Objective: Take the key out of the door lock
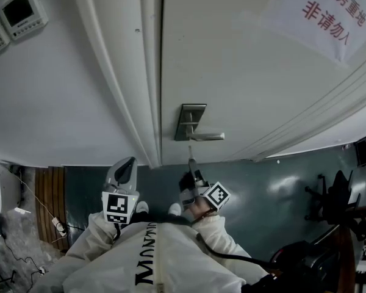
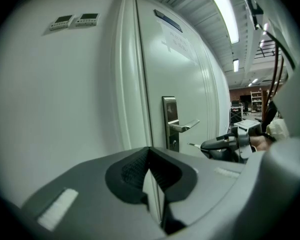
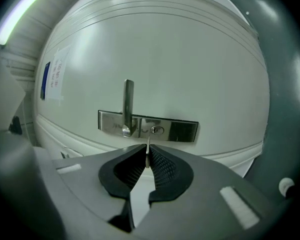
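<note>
Key (image 3: 148,146) pinched in right tongs (image 3: 148,158), just clear of lock (image 3: 157,130), left tongs (image 2: 150,153) clenched together

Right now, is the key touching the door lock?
Apart. The left gripper view shows a strip of bare door between the key and the lock plate; the right gripper is shut on the key.
</note>
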The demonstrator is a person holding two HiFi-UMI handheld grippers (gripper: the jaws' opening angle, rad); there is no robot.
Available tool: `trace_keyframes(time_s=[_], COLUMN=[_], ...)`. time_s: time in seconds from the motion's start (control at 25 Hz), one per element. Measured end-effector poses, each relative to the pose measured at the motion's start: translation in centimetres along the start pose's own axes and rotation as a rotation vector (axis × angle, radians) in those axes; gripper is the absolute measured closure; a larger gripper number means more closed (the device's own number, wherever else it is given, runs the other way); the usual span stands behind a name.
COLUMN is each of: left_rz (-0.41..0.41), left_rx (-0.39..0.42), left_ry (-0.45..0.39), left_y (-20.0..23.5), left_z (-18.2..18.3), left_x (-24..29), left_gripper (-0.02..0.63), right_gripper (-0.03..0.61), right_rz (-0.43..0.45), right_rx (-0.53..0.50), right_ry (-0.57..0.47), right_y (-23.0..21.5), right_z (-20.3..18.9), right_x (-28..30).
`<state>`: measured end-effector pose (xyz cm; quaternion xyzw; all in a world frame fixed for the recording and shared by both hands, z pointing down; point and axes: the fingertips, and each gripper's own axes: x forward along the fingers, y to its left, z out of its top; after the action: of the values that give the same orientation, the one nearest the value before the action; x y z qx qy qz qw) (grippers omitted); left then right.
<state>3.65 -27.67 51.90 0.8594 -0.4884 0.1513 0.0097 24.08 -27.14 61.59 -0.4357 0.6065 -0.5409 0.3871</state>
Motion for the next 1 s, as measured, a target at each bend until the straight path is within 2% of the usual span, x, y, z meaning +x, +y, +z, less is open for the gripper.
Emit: trace_keyframes(time_s=[0.2, 0.32, 0.52, 0.8, 0.88, 1.0], left_rz=[-0.013, -0.020, -0.031, -0.058, -0.070, -0.095], left_rx=[-0.002, -0.004, -0.009, -0.005, -0.003, 0.003], left_ry=[-0.007, -0.012, -0.014, -0.031, -0.038, -0.052], left_y=[0.0, -0.1, -0.1, 0.9, 1.3, 1.6], left_z=[0.0, 0.1, -0.1, 0.2, 0.3, 0.4], left_x=[0.0, 0.1, 0.2, 0.6, 0.7, 0.5], left_gripper=[0.614, 0.614, 0.614, 0.614, 0.614, 0.614], right_gripper=[0.555, 0.555, 0.555, 0.555, 0.555, 0.555], right_rz=[0.003, -0.067, -0.147, -0.302, -0.321, -0.325], right_rx=[-0.208, -0.366, -0.746, -1.272, -1.341, -1.340], right_ry=[0.026, 0.030, 0.021, -0.070, -0.091, -0.106], right_y=[2.3, 2.9, 5.2, 8.9, 9.8, 10.6], right_z=[-0.2, -0.1, 0.3, -0.1, -0.8, -1.9], right_x=[0.0, -0.5, -1.1, -2.1, -2.3, -2.5])
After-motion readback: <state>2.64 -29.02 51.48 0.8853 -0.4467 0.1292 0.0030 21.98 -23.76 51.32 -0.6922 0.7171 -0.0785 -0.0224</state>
